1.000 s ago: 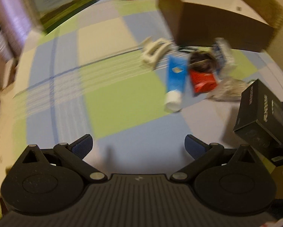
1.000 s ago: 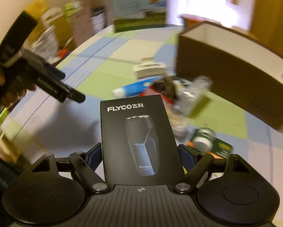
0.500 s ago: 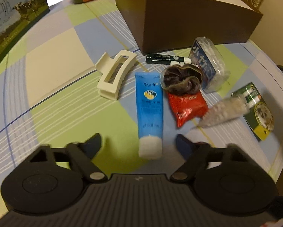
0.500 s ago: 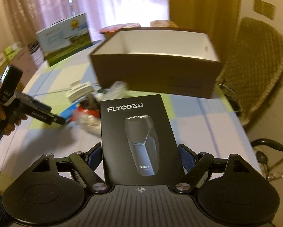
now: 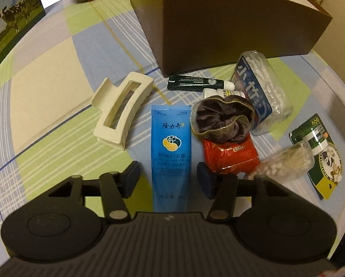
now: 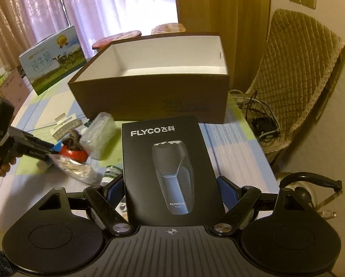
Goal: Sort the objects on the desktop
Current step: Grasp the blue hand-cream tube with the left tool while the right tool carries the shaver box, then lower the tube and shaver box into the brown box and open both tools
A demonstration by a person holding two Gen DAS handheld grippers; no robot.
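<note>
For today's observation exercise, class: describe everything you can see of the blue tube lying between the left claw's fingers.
The blue tube is a flat, soft-looking plastic squeeze tube with a crimped far end, yellow and dark emblem and Chinese print. It lies flat on the checked tablecloth, lengthwise between the open left claw, neither finger touching it; its near end is hidden under the claw's body. The cream hair clip lies apart on one side, and the brown scrunchie and red packet lie close on the other.

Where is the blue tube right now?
Left wrist view: the blue tube lies on the tablecloth between the open left tongs, white hair claw to its left, red packet right.
</note>
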